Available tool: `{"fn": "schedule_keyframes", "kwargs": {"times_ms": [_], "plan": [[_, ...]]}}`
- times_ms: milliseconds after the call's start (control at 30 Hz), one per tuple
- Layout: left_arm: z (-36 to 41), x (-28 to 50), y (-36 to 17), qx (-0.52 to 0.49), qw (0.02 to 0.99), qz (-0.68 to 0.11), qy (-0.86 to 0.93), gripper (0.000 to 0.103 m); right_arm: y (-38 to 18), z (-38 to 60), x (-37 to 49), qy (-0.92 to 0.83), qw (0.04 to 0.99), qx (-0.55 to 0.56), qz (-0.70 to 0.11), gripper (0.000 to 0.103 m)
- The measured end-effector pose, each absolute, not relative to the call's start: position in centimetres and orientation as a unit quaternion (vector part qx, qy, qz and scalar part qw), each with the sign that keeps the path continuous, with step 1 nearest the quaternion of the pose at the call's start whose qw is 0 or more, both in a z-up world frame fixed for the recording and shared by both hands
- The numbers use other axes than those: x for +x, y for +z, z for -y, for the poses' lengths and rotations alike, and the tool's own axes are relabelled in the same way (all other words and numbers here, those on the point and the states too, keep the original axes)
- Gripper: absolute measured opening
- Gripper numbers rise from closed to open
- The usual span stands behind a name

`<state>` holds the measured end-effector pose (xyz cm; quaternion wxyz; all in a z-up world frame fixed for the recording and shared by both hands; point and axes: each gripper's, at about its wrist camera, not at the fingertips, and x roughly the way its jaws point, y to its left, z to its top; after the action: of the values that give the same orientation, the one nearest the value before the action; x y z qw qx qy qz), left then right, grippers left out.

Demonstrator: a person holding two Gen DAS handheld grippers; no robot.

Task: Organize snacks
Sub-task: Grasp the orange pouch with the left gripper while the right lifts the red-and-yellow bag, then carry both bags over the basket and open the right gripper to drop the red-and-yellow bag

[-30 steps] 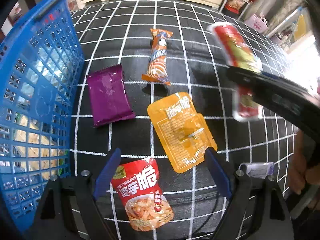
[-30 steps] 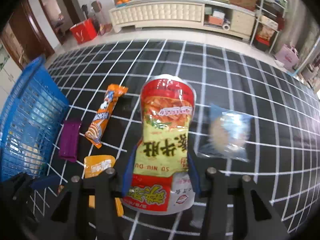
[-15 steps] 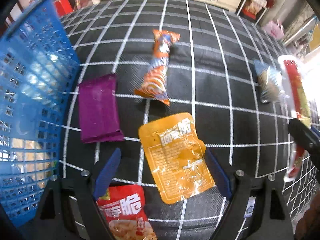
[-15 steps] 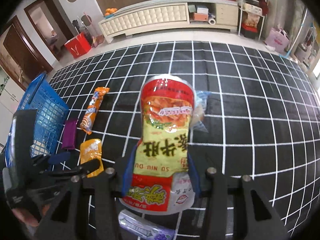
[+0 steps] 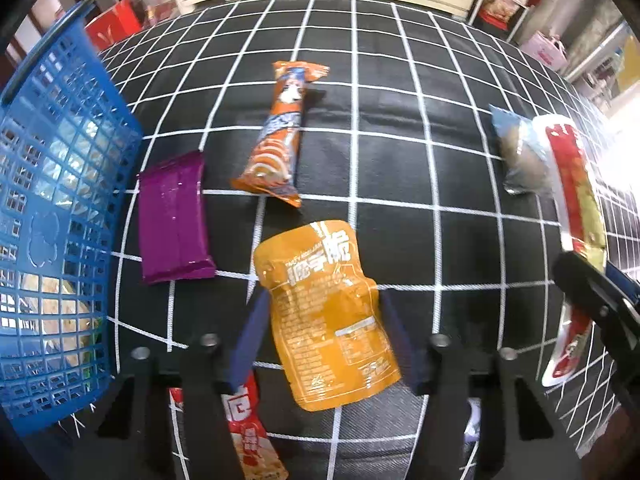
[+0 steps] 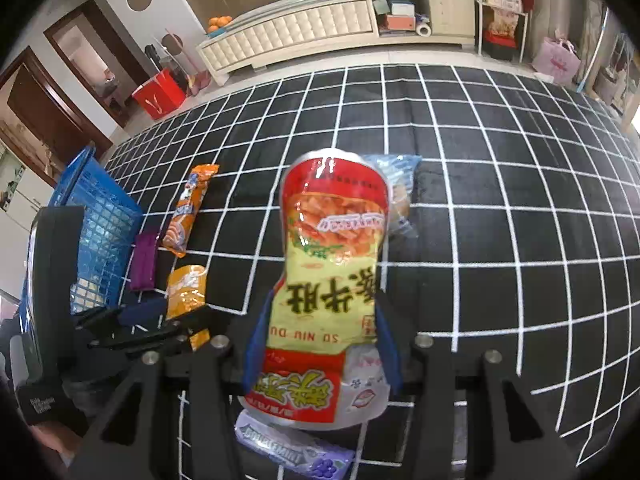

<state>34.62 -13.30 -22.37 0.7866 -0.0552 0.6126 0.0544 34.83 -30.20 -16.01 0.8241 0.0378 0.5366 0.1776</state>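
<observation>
My right gripper (image 6: 322, 344) is shut on a red and yellow snack bag (image 6: 334, 280) and holds it above the checked cloth; the bag also shows edge-on in the left wrist view (image 5: 576, 208). My left gripper (image 5: 326, 336) is open, its blue fingers on either side of an orange pouch (image 5: 328, 312) that lies flat on the cloth. A blue basket (image 5: 52, 208) stands at the left with some packets inside. A purple packet (image 5: 174, 216) and a long orange wrapper (image 5: 280, 136) lie beyond the pouch.
A red noodle packet (image 5: 248, 432) lies under my left gripper. A clear blue bag (image 5: 520, 156) lies at the right, behind the held bag. A purple gum pack (image 6: 296, 450) lies below my right gripper. Cabinets and shelves line the far wall.
My left gripper has moved forward from over the red noodle packet until its fingers flank the orange pouch. My right gripper has lifted and drawn back with its bag.
</observation>
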Motion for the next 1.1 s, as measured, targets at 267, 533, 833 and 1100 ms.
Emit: {"fn": "schedule_keyframes", "kwargs": {"times_ms": [267, 533, 833, 1100], "plan": [[13.7, 32.8, -21.6, -0.058, 0.788, -0.613, 0.019, 0.028, -15.8, 29.6, 34.3, 0.185, 0.819, 0.046, -0.542, 0.052], [13.3, 30.0, -18.4, -0.075, 0.810, -0.582, -0.018, 0.027, -13.8, 28.4, 33.1, 0.180, 0.825, 0.034, -0.535, 0.052], [10.6, 26.9, -10.2, -0.080, 0.851, -0.518, -0.032, 0.028, -8.4, 24.1, 30.2, 0.190, 0.844, -0.017, -0.501, 0.052], [3.5, 25.0, -6.0, -0.089, 0.870, -0.484, -0.025, 0.028, -5.0, 18.2, 28.2, 0.223, 0.852, -0.047, -0.471, 0.052]]}}
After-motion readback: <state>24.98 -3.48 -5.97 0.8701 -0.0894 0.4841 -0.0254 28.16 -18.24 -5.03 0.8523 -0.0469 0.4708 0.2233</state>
